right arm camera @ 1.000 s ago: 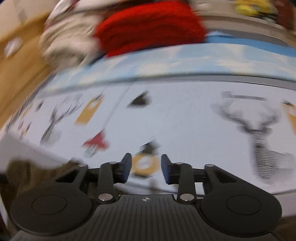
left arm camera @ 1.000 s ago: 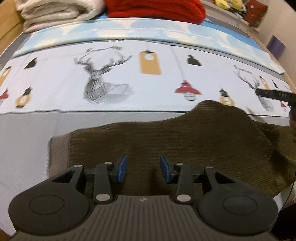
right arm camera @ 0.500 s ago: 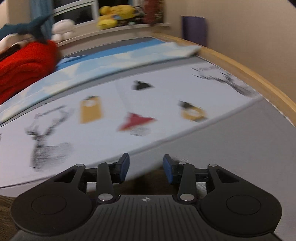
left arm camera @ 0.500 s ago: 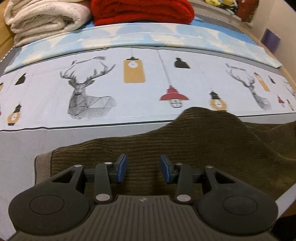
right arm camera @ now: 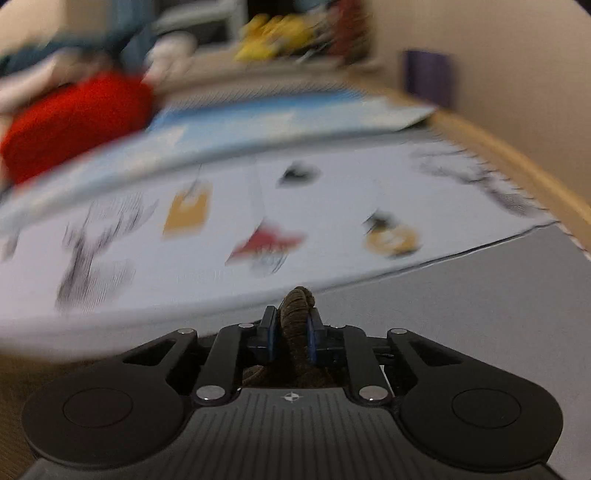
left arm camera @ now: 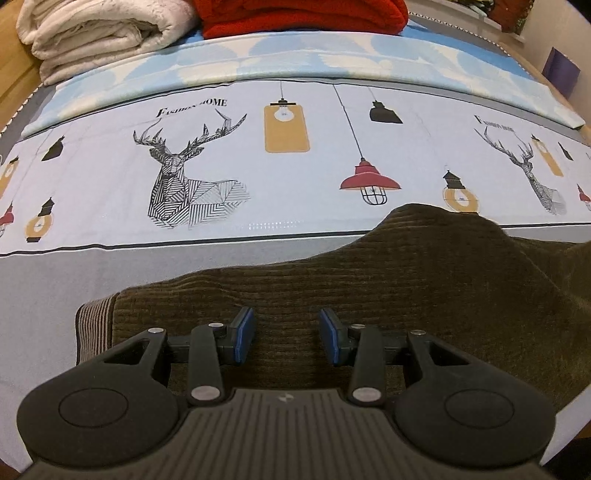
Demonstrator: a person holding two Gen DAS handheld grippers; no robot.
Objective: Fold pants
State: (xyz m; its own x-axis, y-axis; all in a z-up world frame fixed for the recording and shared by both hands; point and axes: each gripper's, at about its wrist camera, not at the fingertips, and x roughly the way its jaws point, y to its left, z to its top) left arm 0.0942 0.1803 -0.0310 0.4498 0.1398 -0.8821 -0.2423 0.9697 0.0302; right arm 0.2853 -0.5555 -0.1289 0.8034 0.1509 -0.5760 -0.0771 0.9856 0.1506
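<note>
Plenty of flat open bedsheet [left arm camera: 258,184] beyond the brown pants [left arm camera: 369,295], nothing lying on the printed stretch. Past that, well away from the pants, a folded white blanket [left arm camera: 99,33] and red blanket [left arm camera: 303,14] block the far edge. Right of the pants, grey sheet runs bare to the wooden bed rail [right arm camera: 517,162].

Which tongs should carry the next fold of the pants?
Right. The right tongs are already clamped on a bunch of the pants; the left tongs hang open above the cloth, holding nothing.
</note>
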